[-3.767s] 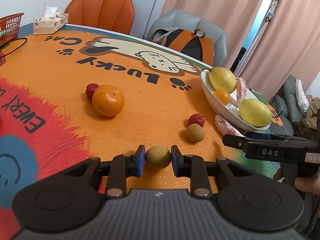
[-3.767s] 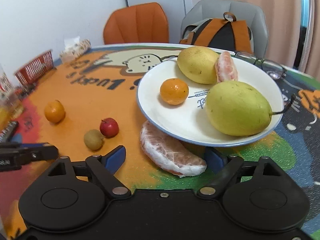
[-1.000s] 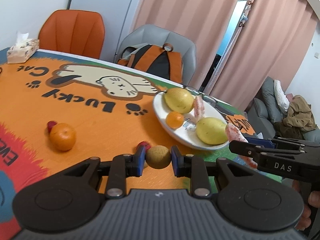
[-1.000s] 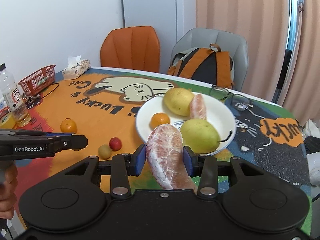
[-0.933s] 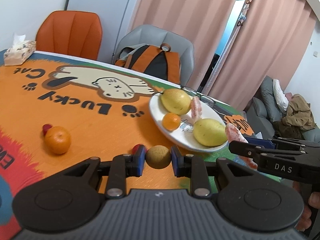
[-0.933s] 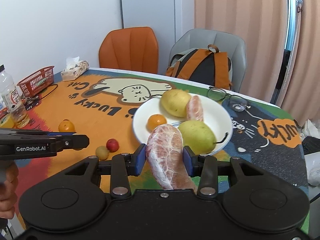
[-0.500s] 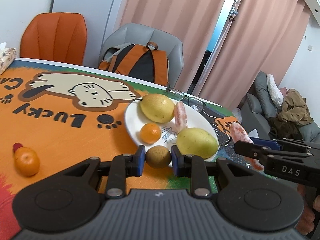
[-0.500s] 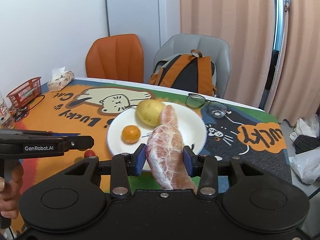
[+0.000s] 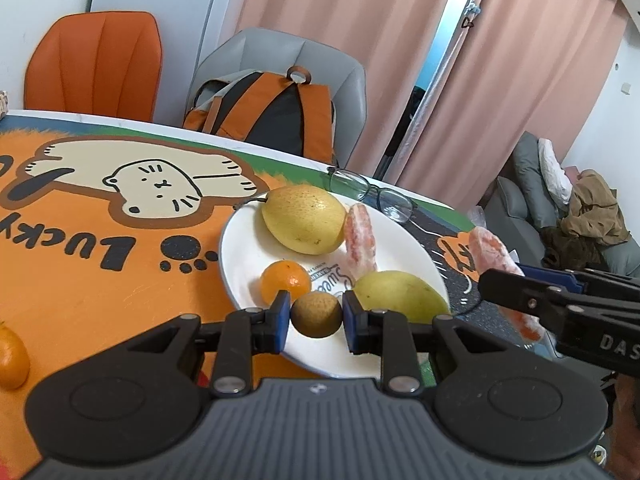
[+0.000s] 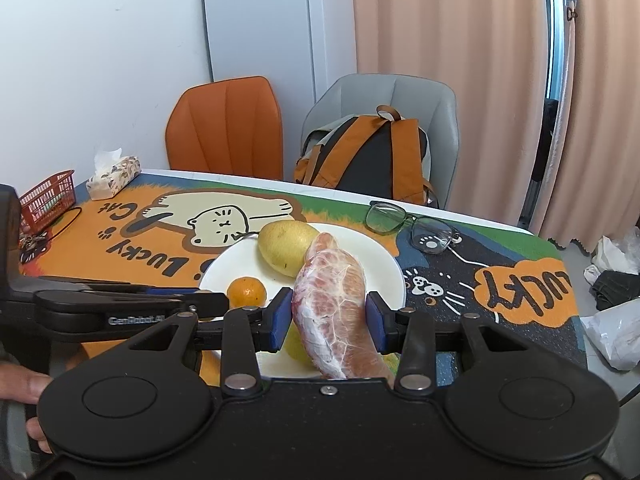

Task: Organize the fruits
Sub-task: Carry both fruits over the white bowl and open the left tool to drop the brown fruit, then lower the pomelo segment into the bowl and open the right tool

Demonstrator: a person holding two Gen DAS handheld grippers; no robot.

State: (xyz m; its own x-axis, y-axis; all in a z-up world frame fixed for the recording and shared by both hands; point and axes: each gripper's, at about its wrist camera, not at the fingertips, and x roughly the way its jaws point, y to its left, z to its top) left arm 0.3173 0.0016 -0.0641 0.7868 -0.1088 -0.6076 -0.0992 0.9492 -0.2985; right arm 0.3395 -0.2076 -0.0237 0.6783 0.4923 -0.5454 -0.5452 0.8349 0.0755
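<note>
My left gripper (image 9: 316,317) is shut on a small round brown fruit (image 9: 316,314), held over the near rim of the white plate (image 9: 240,256). On the plate lie a yellow pear (image 9: 303,218), a small orange (image 9: 285,279), a pink pomelo segment (image 9: 360,242) and a green-yellow pear (image 9: 400,295). My right gripper (image 10: 328,318) is shut on a large peeled pomelo segment (image 10: 334,304), above the plate (image 10: 380,264) at its near side. In the left wrist view that segment (image 9: 490,250) and the right gripper show at the right, beside the plate.
Eyeglasses (image 10: 412,222) lie on the tablecloth behind the plate. An orange (image 9: 12,354) sits at the left edge. A tissue box (image 10: 114,176) and red basket (image 10: 48,196) stand far left. An orange chair (image 10: 226,128) and a grey chair with a backpack (image 10: 368,152) stand behind the table.
Both grippers have moved toward the plate with their fruit held. The left one now hangs over the plate's near rim; the loose red fruits have slipped out of view.
</note>
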